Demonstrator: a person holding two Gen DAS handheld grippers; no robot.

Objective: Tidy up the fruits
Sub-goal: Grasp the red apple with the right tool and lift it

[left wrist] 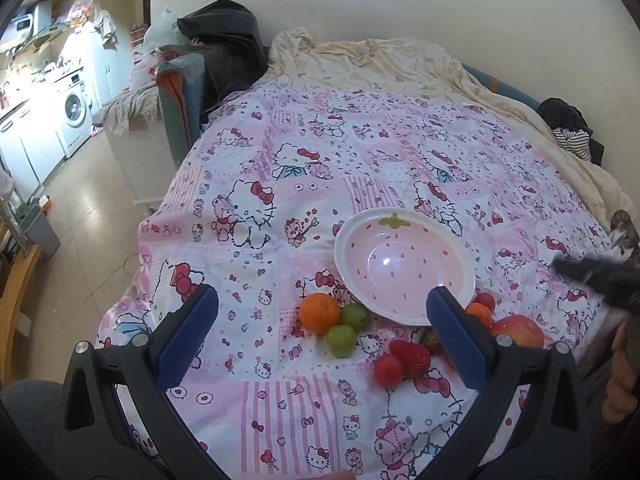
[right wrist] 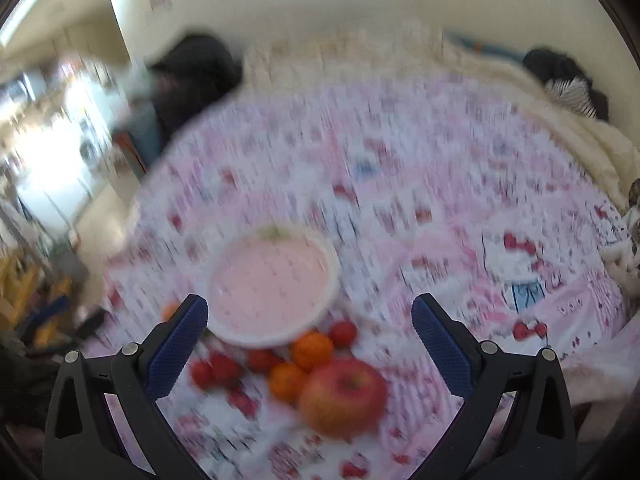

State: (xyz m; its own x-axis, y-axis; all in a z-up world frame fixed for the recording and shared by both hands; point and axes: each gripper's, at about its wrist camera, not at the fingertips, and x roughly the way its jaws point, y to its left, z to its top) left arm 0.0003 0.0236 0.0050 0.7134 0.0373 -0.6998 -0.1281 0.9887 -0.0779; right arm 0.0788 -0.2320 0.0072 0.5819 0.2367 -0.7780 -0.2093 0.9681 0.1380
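I am holding the left gripper [left wrist: 322, 328] above the bed's near edge, its jaws spread wide and gripping nothing. The pink bowl [left wrist: 404, 266] is sitting empty on the cartoon-print quilt [left wrist: 360, 160]. Just on the near side of the bowl an orange [left wrist: 319, 313] and two green fruits [left wrist: 348, 328] are clustering together; a strawberry [left wrist: 410, 356] and a cherry tomato [left wrist: 388, 369] are lying nearer still. I am hovering the right gripper [right wrist: 310, 328], jaws equally wide and empty, over the apple [right wrist: 344, 398] and two small oranges [right wrist: 300, 364], though this view is blurring.
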